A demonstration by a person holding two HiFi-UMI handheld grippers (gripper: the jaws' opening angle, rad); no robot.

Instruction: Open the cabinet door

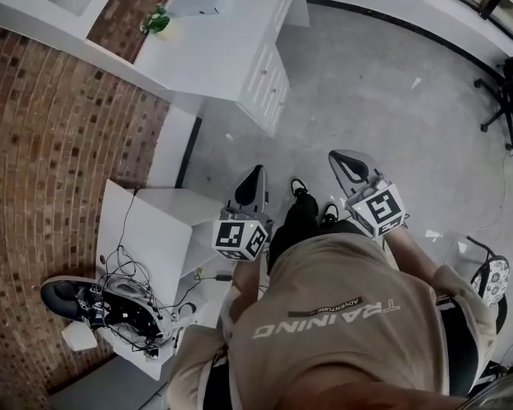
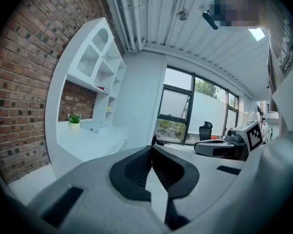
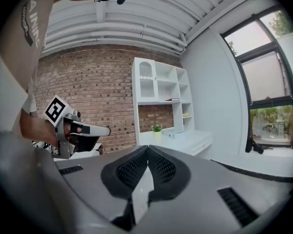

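Cabinet (image 3: pixel 161 99) well ahead of right gripper (image 3: pixel 147 148), ahead-left of left gripper (image 2: pixel 152 148), arched door (image 3: pixel 145 73) at its top, seemingly shut though small in view, both grippers' jaws closed together on nothing, plant (image 3: pixel 156 128) on counter (image 3: pixel 188 141).

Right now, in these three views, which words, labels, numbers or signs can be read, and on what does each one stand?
"TRAINING": large print on the person's shirt, upside down in the head view; parts of it also show in both gripper views.
"ADVENTURE": small line next to it on the same shirt; the letters are tiny, so this reading is only probable.
Cubes: black-and-white square markers only, no letters.
Nothing else can be read.
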